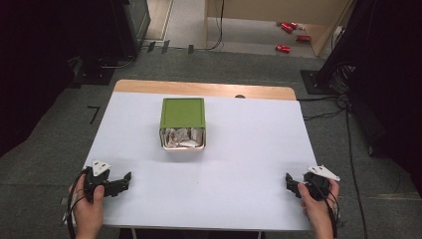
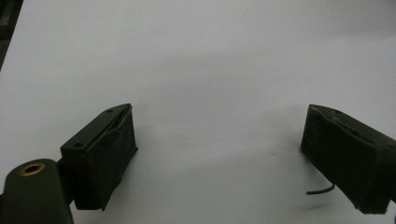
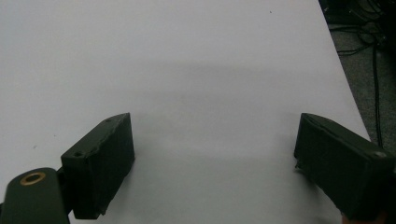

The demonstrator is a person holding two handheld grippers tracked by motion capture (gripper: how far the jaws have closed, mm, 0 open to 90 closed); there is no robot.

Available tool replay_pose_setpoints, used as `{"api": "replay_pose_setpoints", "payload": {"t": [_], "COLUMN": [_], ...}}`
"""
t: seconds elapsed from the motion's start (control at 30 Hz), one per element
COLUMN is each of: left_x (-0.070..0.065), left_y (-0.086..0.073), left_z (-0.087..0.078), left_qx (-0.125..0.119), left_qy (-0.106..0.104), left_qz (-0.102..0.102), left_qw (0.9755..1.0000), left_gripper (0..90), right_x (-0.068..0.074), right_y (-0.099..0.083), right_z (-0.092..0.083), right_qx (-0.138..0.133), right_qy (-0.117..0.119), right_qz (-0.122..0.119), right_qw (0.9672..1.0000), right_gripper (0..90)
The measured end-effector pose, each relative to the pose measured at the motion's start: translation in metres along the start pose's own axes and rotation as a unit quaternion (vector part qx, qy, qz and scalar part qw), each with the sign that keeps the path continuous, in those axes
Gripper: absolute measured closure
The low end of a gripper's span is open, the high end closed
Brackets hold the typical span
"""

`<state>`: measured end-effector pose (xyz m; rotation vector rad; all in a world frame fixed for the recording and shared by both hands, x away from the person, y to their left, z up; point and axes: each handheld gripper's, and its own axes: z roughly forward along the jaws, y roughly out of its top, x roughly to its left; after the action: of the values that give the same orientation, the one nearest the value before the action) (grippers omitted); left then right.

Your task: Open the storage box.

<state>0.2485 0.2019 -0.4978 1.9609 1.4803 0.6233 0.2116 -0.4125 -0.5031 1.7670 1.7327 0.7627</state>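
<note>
Currently on white worktop (image 1: 234, 149): one green box (image 1: 182, 112), set centrally toward the far edge, its near side showing crumpled white paper (image 1: 181, 138).
Left gripper (image 1: 124, 180): held at the near left corner, jaws wide apart, nothing between them, bare worktop beneath.
Right gripper (image 1: 290, 182): held at the near right corner, jaws wide apart, holding nothing.
Both grippers lie well apart from the box.
Floor beyond: red cans (image 1: 289, 35).

A white-topped table (image 1: 239, 149) stands on grey carpet (image 1: 50, 149); 4 red cans (image 1: 288, 35) lie beyond it.
</note>
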Motion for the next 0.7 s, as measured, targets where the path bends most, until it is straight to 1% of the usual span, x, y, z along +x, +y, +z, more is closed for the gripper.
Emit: {"api": "replay_pose_setpoints", "payload": {"t": [0.23, 0.37, 0.43, 0.6, 0.7], "left_x": [0.000, 0.000, 0.000, 0.000, 0.000], "left_y": [0.000, 0.000, 0.000, 0.000, 0.000], "left_z": [0.000, 0.000, 0.000, 0.000, 0.000], "left_qx": [0.000, 0.000, 0.000, 0.000, 0.000], "left_qy": [0.000, 0.000, 0.000, 0.000, 0.000], "left_qz": [0.001, 0.001, 0.001, 0.001, 0.001], "left_qw": [1.0000, 1.0000, 1.0000, 1.0000, 1.0000], "left_gripper": [10.7, 10.7, 10.7, 10.7, 10.7], "right_x": [0.000, -0.003, -0.003, 0.001, 0.005], "right_y": [0.000, 0.000, 0.000, 0.005, 0.010], "right_z": [-0.001, -0.002, -0.003, -0.008, -0.012], "right_qx": [-0.002, -0.009, -0.011, -0.022, -0.032], "right_qy": [0.000, 0.004, -0.003, -0.009, -0.011], "right_qz": [0.000, 0.014, 0.020, 0.019, 0.023], "right_qw": [1.0000, 0.9999, 0.9997, 0.9995, 0.9992], "right_gripper": [12.5, 17.3, 18.3, 18.4, 19.0]}}
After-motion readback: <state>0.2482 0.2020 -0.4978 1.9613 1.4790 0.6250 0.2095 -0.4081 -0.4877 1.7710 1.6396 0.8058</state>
